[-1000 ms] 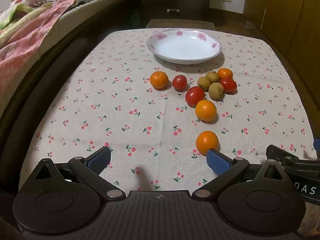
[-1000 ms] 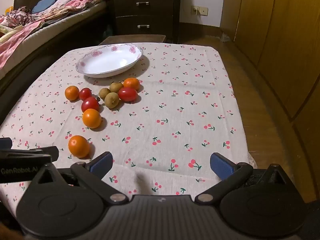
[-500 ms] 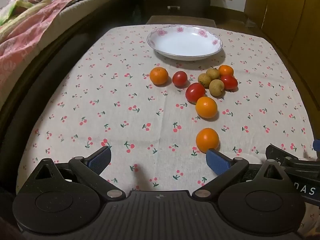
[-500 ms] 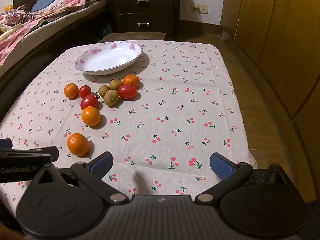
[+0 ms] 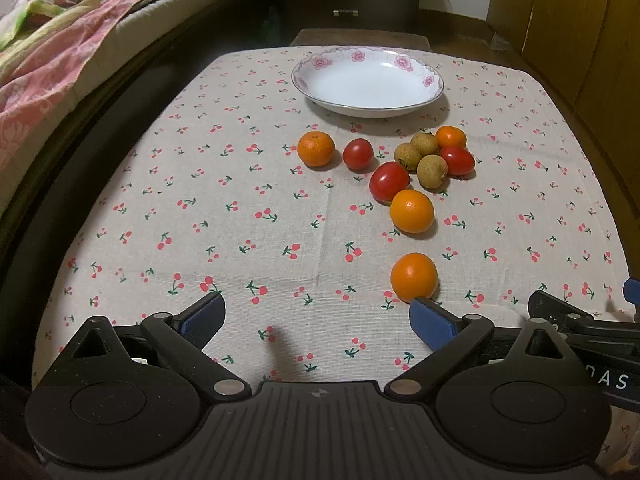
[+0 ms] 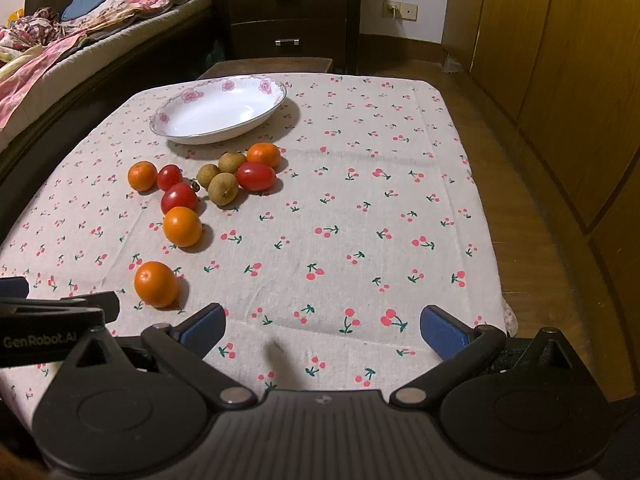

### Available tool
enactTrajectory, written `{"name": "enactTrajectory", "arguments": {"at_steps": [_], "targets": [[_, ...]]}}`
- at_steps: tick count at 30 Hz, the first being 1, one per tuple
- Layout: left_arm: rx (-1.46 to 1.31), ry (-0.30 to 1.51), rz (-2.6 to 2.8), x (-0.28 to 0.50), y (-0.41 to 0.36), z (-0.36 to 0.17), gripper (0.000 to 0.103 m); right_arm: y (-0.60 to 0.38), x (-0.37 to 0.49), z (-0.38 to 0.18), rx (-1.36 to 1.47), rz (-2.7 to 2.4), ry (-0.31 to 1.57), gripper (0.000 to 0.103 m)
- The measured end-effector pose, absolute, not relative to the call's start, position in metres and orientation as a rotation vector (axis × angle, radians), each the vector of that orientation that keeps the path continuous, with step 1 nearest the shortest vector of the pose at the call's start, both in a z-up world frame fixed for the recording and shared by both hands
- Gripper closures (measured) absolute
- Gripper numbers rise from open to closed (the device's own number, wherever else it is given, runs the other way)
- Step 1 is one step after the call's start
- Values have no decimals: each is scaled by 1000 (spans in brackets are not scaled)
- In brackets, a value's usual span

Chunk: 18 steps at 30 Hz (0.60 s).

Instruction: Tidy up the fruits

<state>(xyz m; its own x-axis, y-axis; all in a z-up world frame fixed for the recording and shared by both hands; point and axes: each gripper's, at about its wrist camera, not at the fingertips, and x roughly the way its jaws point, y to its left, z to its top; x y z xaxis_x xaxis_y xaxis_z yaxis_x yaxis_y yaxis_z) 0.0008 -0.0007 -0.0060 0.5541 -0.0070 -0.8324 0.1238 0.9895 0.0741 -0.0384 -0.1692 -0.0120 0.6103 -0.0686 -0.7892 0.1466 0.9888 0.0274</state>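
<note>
- The left hand-held gripper (image 5: 316, 318) is spread wide and holds nothing; its right blue fingertip (image 5: 430, 318) covers the near edge of the nearest round orange tangerine (image 5: 414, 277).
- The right hand-held gripper (image 6: 322, 324) is likewise wide and holds nothing, hanging over bare cherry-print cloth on the desk (image 6: 360, 220).
- The oval red tomato (image 6: 256, 176) lies with its long axis running left to right, touching a brown longan (image 6: 223, 188).
- A small dark thing between the round tomatoes and the longans is too small to make out.
- The white flower-rimmed shallow dish (image 5: 428, 80) sits beyond the fruit, with nothing in it.
</note>
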Motion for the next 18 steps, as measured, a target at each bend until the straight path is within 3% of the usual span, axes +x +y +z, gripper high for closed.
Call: {"name": "enactTrajectory", "arguments": {"at_steps": [18], "targets": [[142,983,-77,1,0,-8,4,-168,-37,-15,94,-124,918,0]]}}
